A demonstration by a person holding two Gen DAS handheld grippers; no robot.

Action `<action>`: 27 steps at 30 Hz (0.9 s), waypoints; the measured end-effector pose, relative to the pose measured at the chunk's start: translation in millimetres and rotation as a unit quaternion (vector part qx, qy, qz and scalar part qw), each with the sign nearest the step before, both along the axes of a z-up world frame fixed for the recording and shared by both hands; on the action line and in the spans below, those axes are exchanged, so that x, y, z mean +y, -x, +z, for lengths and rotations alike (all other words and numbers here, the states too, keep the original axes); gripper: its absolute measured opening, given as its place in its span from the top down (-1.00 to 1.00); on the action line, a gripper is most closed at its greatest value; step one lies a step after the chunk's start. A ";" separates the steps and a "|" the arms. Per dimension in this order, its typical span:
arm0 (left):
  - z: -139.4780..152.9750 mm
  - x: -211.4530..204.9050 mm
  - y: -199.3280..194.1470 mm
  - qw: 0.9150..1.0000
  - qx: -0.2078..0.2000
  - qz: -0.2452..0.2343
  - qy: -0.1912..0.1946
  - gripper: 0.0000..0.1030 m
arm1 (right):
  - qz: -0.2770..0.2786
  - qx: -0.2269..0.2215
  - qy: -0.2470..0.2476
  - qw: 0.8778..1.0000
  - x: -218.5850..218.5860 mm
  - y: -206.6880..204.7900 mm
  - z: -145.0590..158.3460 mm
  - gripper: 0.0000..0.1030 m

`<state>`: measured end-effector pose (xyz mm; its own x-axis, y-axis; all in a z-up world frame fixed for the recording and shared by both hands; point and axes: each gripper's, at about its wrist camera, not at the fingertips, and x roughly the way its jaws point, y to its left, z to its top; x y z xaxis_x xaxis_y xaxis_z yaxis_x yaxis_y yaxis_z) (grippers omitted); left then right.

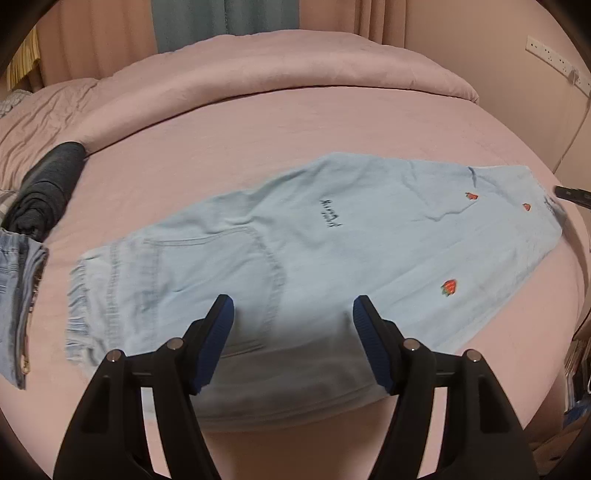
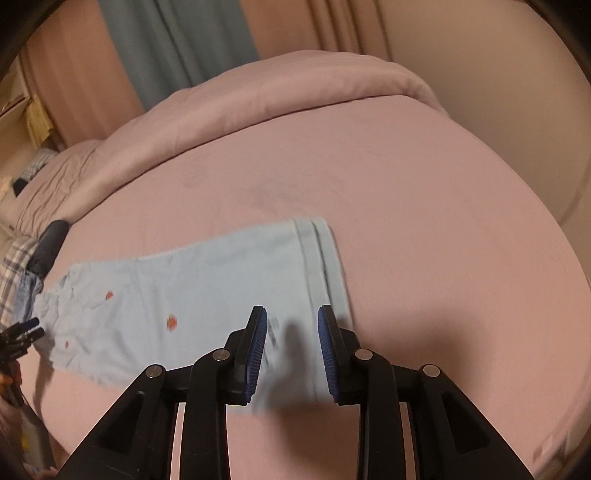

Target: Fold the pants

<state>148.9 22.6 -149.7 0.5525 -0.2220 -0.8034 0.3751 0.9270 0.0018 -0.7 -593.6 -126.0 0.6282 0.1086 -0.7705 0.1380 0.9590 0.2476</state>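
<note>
**Both grippers empty above the pants, ready for the next fold**

My left gripper (image 1: pixel 293 314) hangs with its jaws wide apart over the pocket end of the pants (image 1: pixel 295 236), nothing between the pads. My right gripper (image 2: pixel 291 332) sits over the hem end, jaws parted a little and gripping nothing that I can see; the cloth lies flat beneath them.

The pants are pale blue denim with small strawberry patches (image 1: pixel 448 287), lying lengthwise, seemingly already doubled leg on leg. I judge them light, soft and floppy, with the waistband and hem seams somewhat firmer. I would pinch those edges, since a mid-panel grab would likely bunch up the cloth.

Around the pants is a pink bed sheet (image 1: pixel 258 140), smooth and soft. Beyond the pants lies a rolled pink duvet (image 1: pixel 277 70), with curtains (image 1: pixel 225 18) behind. Beside the waistband lie dark folded clothes (image 1: pixel 48 184).
</note>
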 end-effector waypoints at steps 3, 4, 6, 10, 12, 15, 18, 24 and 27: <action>-6.4 -0.9 -2.9 1.000 0.012 0.017 0.004 -0.32 | -0.002 0.022 0.023 1.000 -2.6 -13.4 -7.5 0.45; -7.0 -1.3 -4.0 1.000 0.018 0.024 0.008 -0.35 | -0.001 0.036 0.002 0.999 -15.2 -14.5 -10.9 0.45; -9.2 1.7 -5.3 0.999 0.025 0.039 0.015 -0.43 | 0.008 0.044 -0.023 0.999 -20.1 -16.2 -19.4 0.45; -15.3 14.9 -8.2 0.996 0.038 0.073 0.024 -0.44 | 0.052 0.025 -0.010 0.998 -5.5 -12.7 -13.3 0.80; -16.9 21.9 -7.8 0.995 0.040 0.086 0.027 -0.44 | 0.052 0.019 0.030 0.998 1.0 -11.4 -8.6 0.85; -18.9 26.1 -8.4 0.995 0.039 0.094 0.021 -0.44 | 0.017 0.005 0.041 0.999 -8.7 -9.1 -0.6 0.92; -21.2 31.9 -7.3 0.994 0.040 0.097 0.023 -0.44 | 0.002 0.064 0.013 0.998 -21.6 -17.9 -21.9 0.92; -15.0 47.6 4.1 0.994 0.031 0.106 0.019 -0.45 | -0.050 0.063 0.086 0.993 -18.8 -8.3 -9.2 0.42; -9.8 51.3 18.8 0.995 0.019 0.100 0.014 -0.49 | -0.036 0.017 0.095 0.995 5.6 15.3 14.5 0.42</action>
<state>130.1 73.9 -159.5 0.5567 -0.1322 -0.8201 0.1817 0.9827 -0.0351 -16.0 -588.0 -111.5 0.6022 -0.0854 -0.7938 0.2135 0.9753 0.0570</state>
